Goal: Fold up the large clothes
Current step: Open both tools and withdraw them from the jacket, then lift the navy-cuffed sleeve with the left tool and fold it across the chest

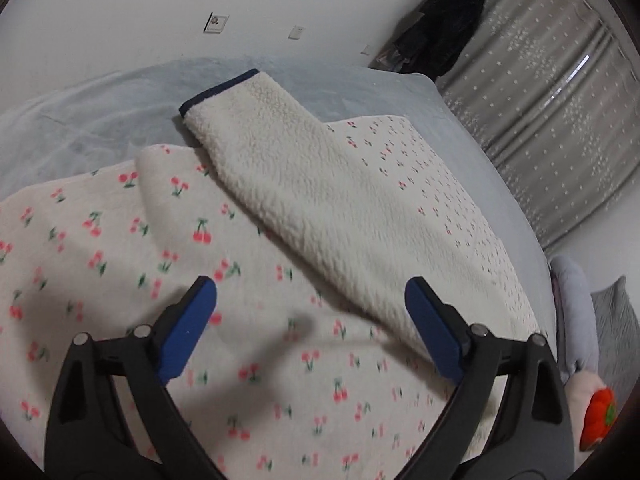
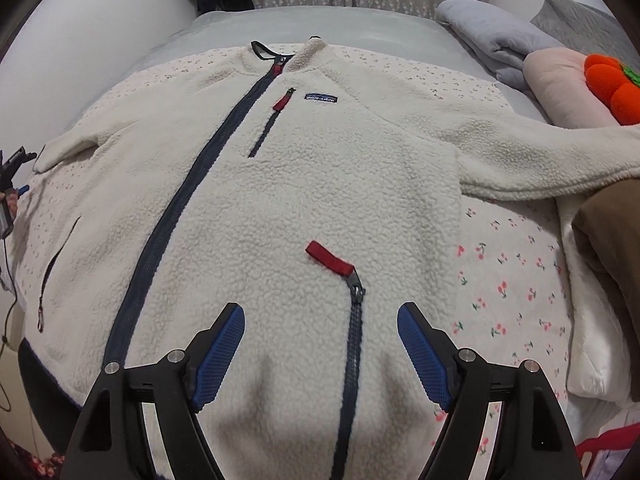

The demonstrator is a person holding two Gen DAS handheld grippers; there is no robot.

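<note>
Both jaws spread wide, gripping nothing — right gripper (image 2: pixel 321 344) above cream fleece jacket (image 2: pixel 280 200) lying flat on bed (image 2: pixel 320 24), chest label (image 2: pixel 321 98) reading "more-arbre"; left gripper (image 1: pixel 311 320) above cherry-print blanket (image 1: pixel 100 240).

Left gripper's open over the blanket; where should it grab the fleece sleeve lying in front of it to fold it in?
Take the sleeve at its navy-trimmed cuff, the free end lying flat on the bed. Bring the left gripper down from above, one finger on each long edge.
</note>
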